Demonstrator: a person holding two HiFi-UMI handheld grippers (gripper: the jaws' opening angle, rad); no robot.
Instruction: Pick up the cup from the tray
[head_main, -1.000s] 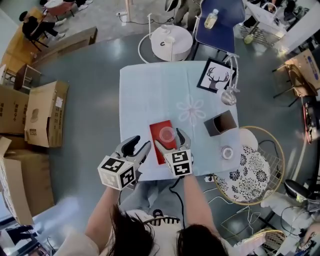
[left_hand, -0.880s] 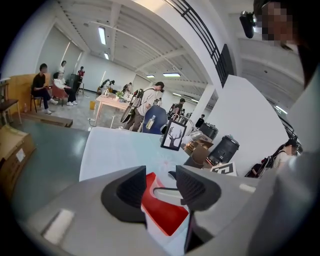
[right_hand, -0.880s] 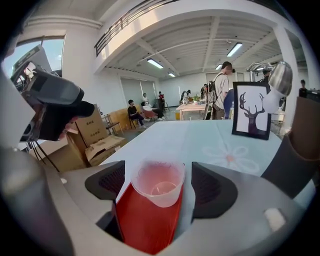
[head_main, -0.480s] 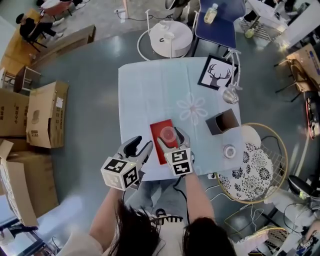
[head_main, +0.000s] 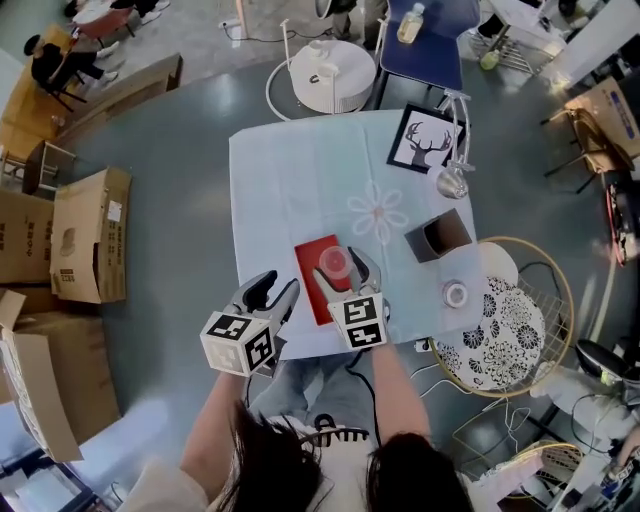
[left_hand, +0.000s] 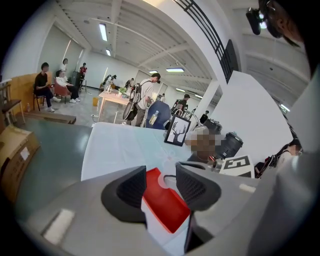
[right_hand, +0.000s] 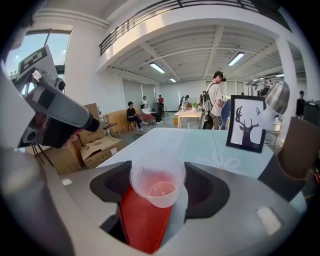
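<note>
The cup (right_hand: 157, 187), clear and pink-tinted, sits upright right between the jaws of the right gripper (head_main: 340, 272). The jaws have just been closing, and now both pads (right_hand: 117, 182) touch the cup's wall on either side, just under its rim, so the grip is on it. The cup is at the far end of the red tray (head_main: 312, 288), and its base shows above the tray. Whether it is still resting on the tray cannot be told.

The tray lies near the near edge of the pale blue tabletop (head_main: 285, 190).

The left gripper (head_main: 272, 292) hovers at the tabletop's near edge, just left of the tray and apart from the cup. Its jaws stand narrowly apart with nothing held. In the left gripper view, only the tray shows through the gap.
</note>
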